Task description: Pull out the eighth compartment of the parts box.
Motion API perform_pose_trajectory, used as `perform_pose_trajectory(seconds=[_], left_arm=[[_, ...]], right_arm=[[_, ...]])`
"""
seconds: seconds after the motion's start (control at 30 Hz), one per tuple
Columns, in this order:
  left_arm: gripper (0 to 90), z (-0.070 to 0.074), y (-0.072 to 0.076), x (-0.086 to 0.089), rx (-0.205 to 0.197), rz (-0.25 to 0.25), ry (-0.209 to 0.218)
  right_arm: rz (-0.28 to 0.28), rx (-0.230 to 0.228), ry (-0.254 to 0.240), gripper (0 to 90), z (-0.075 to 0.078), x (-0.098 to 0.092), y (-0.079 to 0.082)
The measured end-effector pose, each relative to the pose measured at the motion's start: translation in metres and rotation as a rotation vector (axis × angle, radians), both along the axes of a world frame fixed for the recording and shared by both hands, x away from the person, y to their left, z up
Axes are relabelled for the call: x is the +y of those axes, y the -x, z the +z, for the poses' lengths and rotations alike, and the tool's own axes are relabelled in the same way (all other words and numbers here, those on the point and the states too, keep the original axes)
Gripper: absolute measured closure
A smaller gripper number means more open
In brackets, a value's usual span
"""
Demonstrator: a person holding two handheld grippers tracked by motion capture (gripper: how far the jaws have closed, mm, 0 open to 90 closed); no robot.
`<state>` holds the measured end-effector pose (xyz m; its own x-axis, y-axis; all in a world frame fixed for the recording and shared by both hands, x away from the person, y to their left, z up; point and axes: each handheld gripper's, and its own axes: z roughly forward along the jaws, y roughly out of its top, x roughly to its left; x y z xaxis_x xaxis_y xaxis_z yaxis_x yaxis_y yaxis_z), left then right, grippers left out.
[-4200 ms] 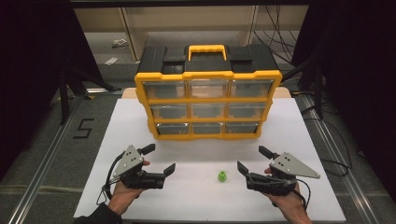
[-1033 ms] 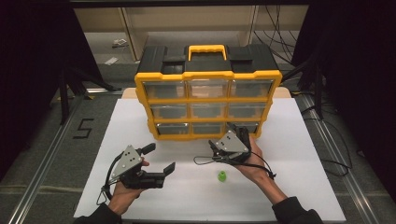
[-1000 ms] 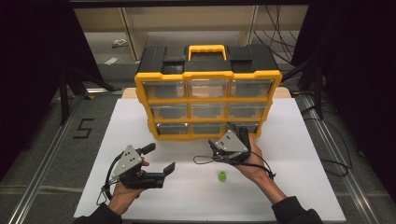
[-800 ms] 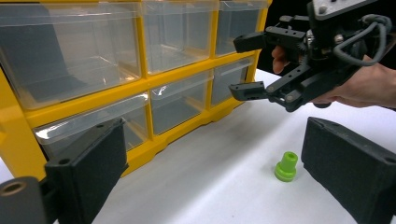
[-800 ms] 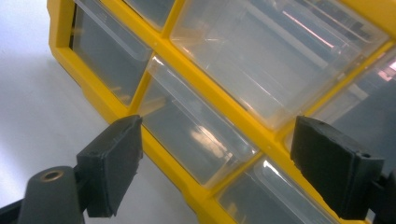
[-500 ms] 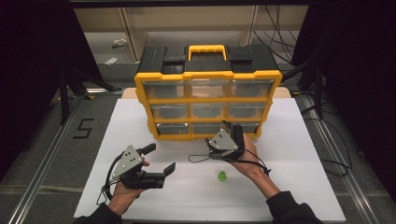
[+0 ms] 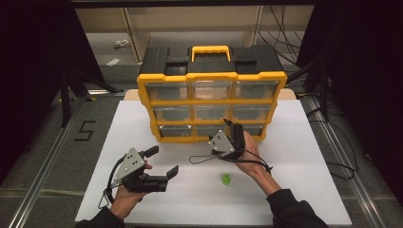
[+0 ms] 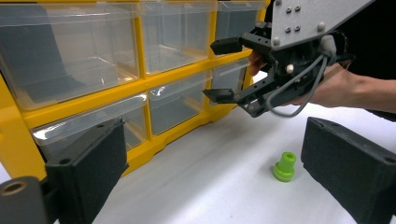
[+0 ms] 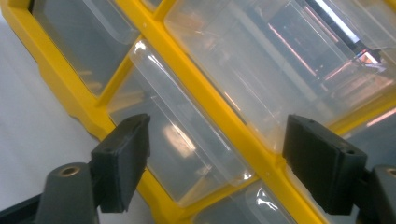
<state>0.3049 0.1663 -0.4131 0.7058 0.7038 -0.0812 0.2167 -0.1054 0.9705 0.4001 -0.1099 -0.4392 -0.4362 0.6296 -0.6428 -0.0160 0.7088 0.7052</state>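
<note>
A yellow organizer (image 7: 211, 76) with clear drawers stands at the back of the white board (image 7: 294, 156). My right gripper (image 7: 231, 129) is right up at the middle drawer of its bottom row (image 7: 211, 130). In the right gripper view the right gripper (image 9: 217, 135) is open and tilted, and a clear drawer front (image 9: 187, 140) spans the gap. Its jaws have just been closing a little, with no pad pressing on anything. A small green piece (image 7: 225, 179) stands on the board below that hand. My left gripper (image 7: 165, 160) hovers open and empty at the front left.
In the left gripper view the green piece (image 8: 285, 166) stands upright near the right jaw, with the right gripper (image 8: 222, 70) beyond it at the organizer (image 8: 70, 105). A cable (image 7: 204, 159) trails on the board. Dark floor and metal rails surround the board.
My right gripper has moved away from the green piece toward the organizer's bottom row and sunk slightly. The left gripper and the green piece have stayed put.
</note>
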Motion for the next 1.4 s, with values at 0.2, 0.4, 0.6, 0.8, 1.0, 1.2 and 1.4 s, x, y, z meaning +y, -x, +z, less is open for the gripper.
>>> perform_pose_trajectory(seconds=[0.2, 0.4, 0.6, 0.8, 1.0, 1.2, 1.4], left_arm=[[7.1, 0.000, 0.001, 0.000, 0.009, 0.004, 0.001], [7.2, 0.000, 0.000, 0.000, 0.000, -0.003, 0.002], [7.3, 0.000, 0.000, 0.000, -0.001, -0.004, 0.001], [7.4, 0.001, 0.000, 0.000, -0.004, -0.006, 0.006], [7.4, 0.000, 0.000, 0.000, -0.002, -0.005, 0.006], [7.6, 0.000, 0.000, 0.000, 0.000, -0.005, 0.006], [7.8, 0.000, 0.000, 0.000, 0.000, -0.006, 0.007]], right_arm=[[0.010, -0.045, 0.077, 27.2, -0.006, 0.005, -0.002], [0.016, -0.083, 0.138, 33.2, -0.011, 0.009, -0.005], [0.018, -0.121, 0.202, 37.4, -0.017, 0.014, -0.006], [0.022, -0.145, 0.247, 41.1, -0.024, 0.020, -0.006], [0.017, -0.211, 0.340, 44.3, -0.031, 0.027, -0.006], [0.012, -0.254, 0.387, 46.8, -0.034, 0.028, -0.006], [0.001, -0.280, 0.407, 48.8, -0.036, 0.029, -0.006]])
